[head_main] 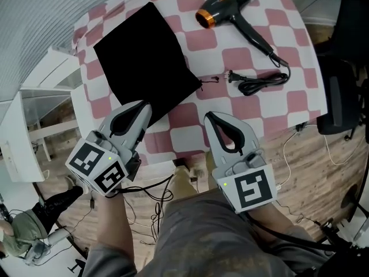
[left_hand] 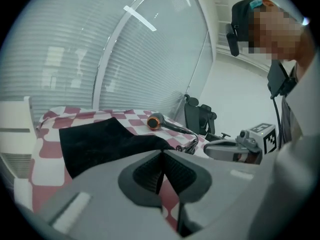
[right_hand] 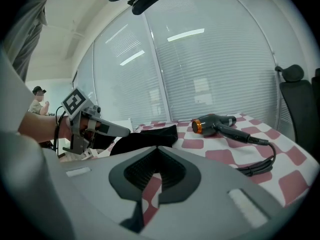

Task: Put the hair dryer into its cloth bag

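Both claws hover clenched and empty over the table's (head_main: pixel 190 133) near edge: left gripper (head_main: pixel 145 106) and right gripper (head_main: pixel 210 118). Just beyond the left one, the black cloth bag (head_main: pixel 144 59) lies flat toward the left edge. The hair dryer (head_main: pixel 229 10) rests at the far edge, apart from the bag, with its cord (head_main: pixel 262 81) coiled near the right edge. A black chair (head_main: pixel 346 62) beside that edge is cut off. The right gripper view shows a small, distant bystander (right_hand: pixel 37 100).

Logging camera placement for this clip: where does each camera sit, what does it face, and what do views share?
Head view: on the person's head, facing steeply down at the checkered table; left gripper, right gripper, forearms show.
Left gripper view: along its shut jaws, toward the cloth bag; right gripper shows.
Right gripper view: along its shut jaws; left gripper shows.
All share the hair dryer.
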`<state>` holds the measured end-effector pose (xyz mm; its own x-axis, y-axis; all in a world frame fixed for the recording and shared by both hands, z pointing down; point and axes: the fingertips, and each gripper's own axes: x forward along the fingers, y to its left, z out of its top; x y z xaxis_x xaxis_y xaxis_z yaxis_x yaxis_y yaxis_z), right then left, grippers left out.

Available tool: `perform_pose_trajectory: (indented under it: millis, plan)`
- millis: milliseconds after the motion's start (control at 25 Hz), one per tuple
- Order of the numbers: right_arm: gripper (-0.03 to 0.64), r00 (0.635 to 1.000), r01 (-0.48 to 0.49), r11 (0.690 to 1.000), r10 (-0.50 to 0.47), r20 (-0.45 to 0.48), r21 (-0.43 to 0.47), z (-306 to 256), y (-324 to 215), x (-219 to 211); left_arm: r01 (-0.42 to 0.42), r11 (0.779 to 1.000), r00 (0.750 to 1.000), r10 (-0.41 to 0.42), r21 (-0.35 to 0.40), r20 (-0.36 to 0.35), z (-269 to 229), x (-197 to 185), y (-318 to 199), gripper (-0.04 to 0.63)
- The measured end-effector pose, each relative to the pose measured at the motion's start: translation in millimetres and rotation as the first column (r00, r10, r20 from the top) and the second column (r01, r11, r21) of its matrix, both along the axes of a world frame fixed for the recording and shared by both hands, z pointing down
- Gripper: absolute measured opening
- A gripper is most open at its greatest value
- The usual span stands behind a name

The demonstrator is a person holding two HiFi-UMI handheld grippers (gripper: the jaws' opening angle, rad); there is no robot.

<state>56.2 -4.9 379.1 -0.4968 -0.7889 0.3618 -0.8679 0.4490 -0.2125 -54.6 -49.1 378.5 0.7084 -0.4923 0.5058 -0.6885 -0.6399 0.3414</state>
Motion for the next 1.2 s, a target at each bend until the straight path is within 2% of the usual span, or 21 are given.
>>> perform_pose_trajectory:
  millis: [160,360,680,1200]
  plan:
    - [0.028,1.0,0.012,0.998,-0.011,-0.006,0.061,-29.8,-8.0,3.7,0.001,1.0,1.0,-0.002,0.029,0.025,-18.4,-1.0,-6.9,0.012]
    - [0.028,1.0,0.01,0.991,-0.006,-0.028,0.135,-72.2,-15.3,16.8,0.023,0.998,1.0,-0.023,0.058,0.011,-34.3,-3.2,-12.7,0.012]
    - [0.028,0.997,0.017,0.975,0.0,-0.075,0.223,-111.6,-17.7,38.1,0.034,0.996,0.999,-0.037,0.079,0.031,-39.2,0.2,-8.1,0.012]
    - [0.028,0.991,-0.046,0.965,0.077,-0.11,0.257,-135.8,-20.9,35.5,0.031,0.991,0.999,-0.029,0.13,-0.017,-59.8,-7.8,-6.2,0.012]
